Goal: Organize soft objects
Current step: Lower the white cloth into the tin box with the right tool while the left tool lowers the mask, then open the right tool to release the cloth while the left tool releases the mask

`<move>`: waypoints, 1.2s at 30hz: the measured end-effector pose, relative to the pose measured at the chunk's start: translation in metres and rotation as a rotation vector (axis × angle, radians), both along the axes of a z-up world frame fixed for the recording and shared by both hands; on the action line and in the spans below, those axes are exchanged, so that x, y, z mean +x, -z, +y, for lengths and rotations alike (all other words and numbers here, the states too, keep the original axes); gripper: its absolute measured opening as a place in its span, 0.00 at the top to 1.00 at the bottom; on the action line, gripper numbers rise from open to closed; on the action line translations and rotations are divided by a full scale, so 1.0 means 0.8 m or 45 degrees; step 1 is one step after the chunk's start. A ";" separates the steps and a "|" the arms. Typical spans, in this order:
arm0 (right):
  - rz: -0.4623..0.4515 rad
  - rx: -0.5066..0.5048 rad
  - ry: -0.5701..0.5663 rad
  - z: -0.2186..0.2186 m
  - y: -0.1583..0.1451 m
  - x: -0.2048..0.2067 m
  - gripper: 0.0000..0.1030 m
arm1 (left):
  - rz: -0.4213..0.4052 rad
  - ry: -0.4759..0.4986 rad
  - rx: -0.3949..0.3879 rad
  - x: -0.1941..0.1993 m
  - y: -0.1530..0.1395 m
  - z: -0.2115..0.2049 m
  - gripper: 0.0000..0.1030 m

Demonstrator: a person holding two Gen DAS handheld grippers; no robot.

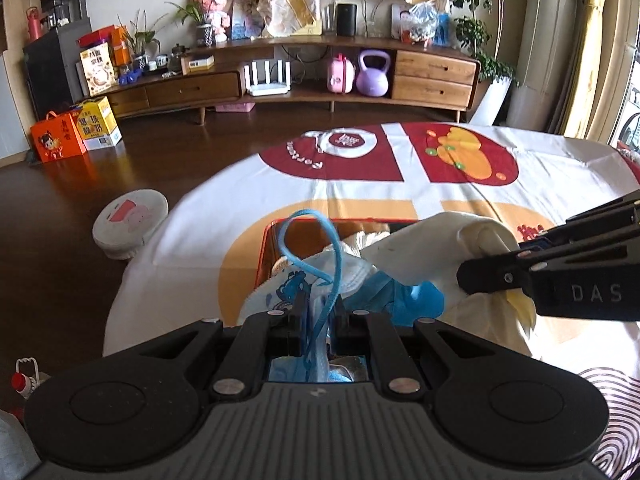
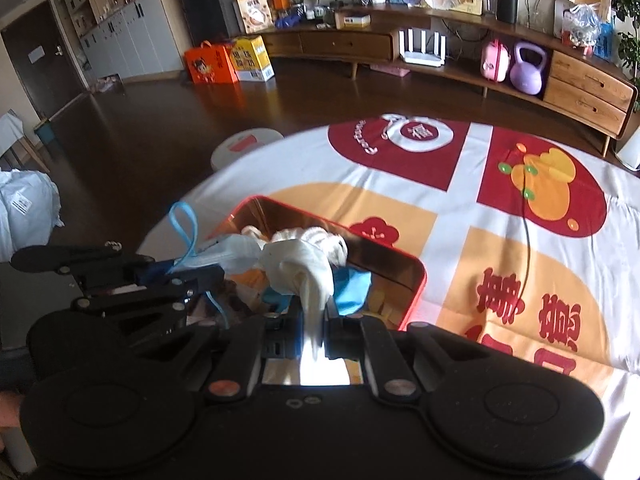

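The left claw (image 1: 316,316) is clamped on a blue-looped face mask (image 1: 296,284), the right claw (image 2: 314,316) on a white cloth (image 2: 308,276), both above the red tin (image 2: 416,280) on the cloth-covered surface (image 2: 460,208); beyond, a wooden sideboard (image 1: 432,76) is seen.

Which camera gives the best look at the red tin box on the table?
The right wrist view: the red tin box shows its rim, shiny inner wall and rounded corner. In the left wrist view, only its far rim peeks out behind the face mask and white cloth.
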State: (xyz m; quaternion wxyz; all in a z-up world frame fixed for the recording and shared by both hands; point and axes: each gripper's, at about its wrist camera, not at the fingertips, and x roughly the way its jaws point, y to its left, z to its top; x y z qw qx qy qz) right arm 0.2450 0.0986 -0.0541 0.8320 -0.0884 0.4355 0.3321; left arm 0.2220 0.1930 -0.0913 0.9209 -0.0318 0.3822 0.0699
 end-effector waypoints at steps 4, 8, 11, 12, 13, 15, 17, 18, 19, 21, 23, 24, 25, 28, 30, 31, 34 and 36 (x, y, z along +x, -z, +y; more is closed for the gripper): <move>0.022 -0.023 0.004 0.001 0.012 0.006 0.92 | 0.035 0.005 -0.003 0.010 0.015 0.000 0.90; 0.030 -0.046 0.004 0.002 0.021 0.006 0.92 | 0.069 0.023 -0.010 0.017 0.026 -0.003 0.90; 0.034 -0.068 0.003 0.003 0.029 0.009 0.91 | 0.092 0.034 -0.022 0.021 0.032 -0.004 0.90; 0.037 -0.075 0.003 0.003 0.031 0.009 0.91 | 0.100 0.036 -0.021 0.022 0.034 -0.005 0.90; 0.040 -0.082 0.003 0.003 0.034 0.009 0.89 | 0.107 0.036 -0.018 0.023 0.036 -0.005 0.90; 0.041 -0.091 0.006 0.002 0.037 0.010 0.86 | 0.120 0.034 -0.022 0.024 0.039 -0.004 0.90; 0.047 -0.094 -0.001 0.001 0.040 0.011 0.84 | 0.129 0.030 -0.023 0.025 0.041 -0.004 0.90; 0.045 -0.098 0.002 0.001 0.040 0.011 0.84 | 0.128 0.028 -0.029 0.025 0.041 -0.003 0.90; 0.043 -0.095 0.006 0.000 0.040 0.011 0.83 | 0.127 0.027 -0.036 0.025 0.040 -0.003 0.90; 0.047 -0.093 0.006 -0.001 0.039 0.010 0.81 | 0.126 0.020 -0.049 0.024 0.039 -0.001 0.90; 0.046 -0.102 0.004 -0.002 0.038 0.010 0.78 | 0.129 0.010 -0.064 0.023 0.038 -0.001 0.90; 0.040 -0.101 0.010 -0.004 0.037 0.009 0.76 | 0.129 0.010 -0.072 0.022 0.037 -0.001 0.90; 0.037 -0.097 0.012 -0.005 0.035 0.008 0.72 | 0.128 0.008 -0.073 0.021 0.035 -0.001 0.89; 0.031 -0.080 0.009 -0.011 0.028 0.006 0.64 | 0.130 0.000 -0.072 0.017 0.031 -0.003 0.85; 0.022 -0.069 0.012 -0.015 0.023 0.002 0.61 | 0.123 -0.010 -0.074 0.013 0.027 -0.003 0.79; 0.015 -0.065 0.012 -0.017 0.019 0.000 0.57 | 0.117 -0.011 -0.076 0.011 0.025 -0.004 0.72; -0.006 -0.041 0.008 -0.025 0.009 -0.009 0.52 | 0.090 -0.019 -0.081 0.002 0.017 -0.006 0.35; -0.013 -0.017 0.009 -0.032 0.001 -0.014 0.51 | 0.057 -0.021 -0.084 -0.006 0.009 -0.007 0.31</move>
